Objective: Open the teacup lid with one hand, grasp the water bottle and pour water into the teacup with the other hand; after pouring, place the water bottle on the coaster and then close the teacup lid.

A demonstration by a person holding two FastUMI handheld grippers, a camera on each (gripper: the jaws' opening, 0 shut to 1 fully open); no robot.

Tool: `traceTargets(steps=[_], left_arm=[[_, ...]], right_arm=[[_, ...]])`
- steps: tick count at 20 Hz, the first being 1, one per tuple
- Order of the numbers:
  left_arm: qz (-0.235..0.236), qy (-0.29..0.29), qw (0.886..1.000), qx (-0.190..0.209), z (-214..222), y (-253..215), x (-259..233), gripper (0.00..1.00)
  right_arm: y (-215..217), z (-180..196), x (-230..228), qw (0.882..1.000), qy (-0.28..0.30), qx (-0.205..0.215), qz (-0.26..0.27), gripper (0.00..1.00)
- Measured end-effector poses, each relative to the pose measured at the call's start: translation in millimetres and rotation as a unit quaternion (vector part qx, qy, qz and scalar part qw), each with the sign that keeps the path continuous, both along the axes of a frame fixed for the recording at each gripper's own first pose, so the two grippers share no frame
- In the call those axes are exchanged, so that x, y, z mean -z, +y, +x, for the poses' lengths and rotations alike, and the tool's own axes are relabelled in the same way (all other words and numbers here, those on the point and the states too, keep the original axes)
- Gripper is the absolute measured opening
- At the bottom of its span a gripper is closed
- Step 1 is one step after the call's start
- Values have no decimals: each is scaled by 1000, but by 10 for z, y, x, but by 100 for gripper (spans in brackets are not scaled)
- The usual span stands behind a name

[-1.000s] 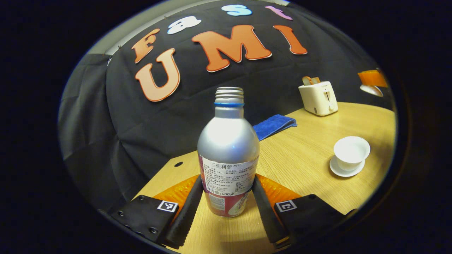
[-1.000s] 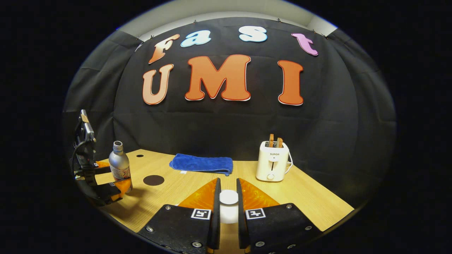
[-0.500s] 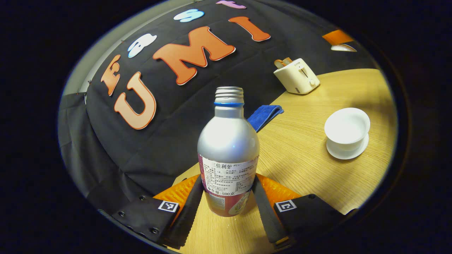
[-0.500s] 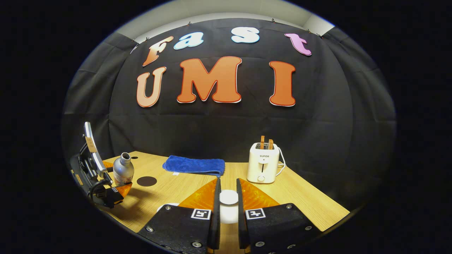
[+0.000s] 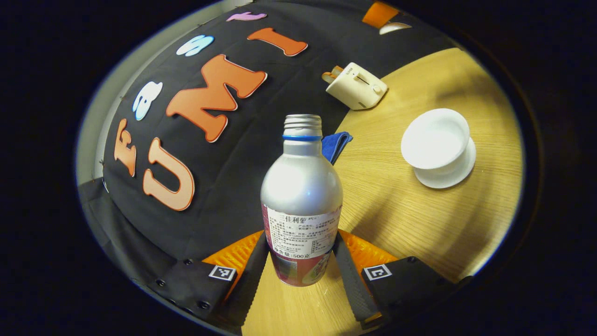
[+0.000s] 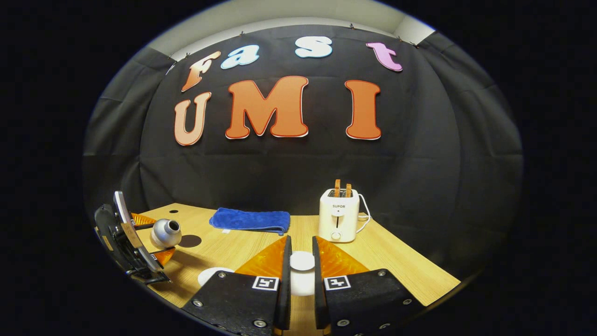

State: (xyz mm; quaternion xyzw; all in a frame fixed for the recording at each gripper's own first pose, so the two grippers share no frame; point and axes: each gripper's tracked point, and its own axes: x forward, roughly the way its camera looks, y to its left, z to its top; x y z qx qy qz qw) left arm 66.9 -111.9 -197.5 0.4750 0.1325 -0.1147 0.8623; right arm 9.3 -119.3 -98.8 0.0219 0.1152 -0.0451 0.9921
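I hold the white lid (image 6: 302, 261) clamped in my right gripper (image 6: 301, 280). My left gripper (image 5: 301, 266) clamps the tilted silver metal bottle (image 5: 301, 196) near the open white porcelain teacup (image 5: 434, 145). Pouring, coaster placement and closing remain.

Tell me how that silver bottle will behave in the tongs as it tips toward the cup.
The water bottle has a smooth metal body, so it may slip; the left tongs grip low on the label, with ridged fingers that probably help. Held near its base, it is likely top-heavy. It has no cap, so water should run out once it leans over the teacup.
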Motion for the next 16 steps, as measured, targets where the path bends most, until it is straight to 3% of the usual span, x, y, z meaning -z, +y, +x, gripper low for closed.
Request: traceTargets(steps=[6, 13, 16], left_arm=[[69, -11, 997, 30, 36, -70, -83, 86], [151, -29, 985, 73, 89, -172, -107, 83], [164, -29, 983, 79, 117, -191, -116, 84]], right_arm=[[-31, -10, 13, 1000, -2, -3, 3, 21], [-84, -18, 28, 1000, -2, -2, 8, 21], [-121, -18, 44, 1000, -2, 0, 10, 21]])
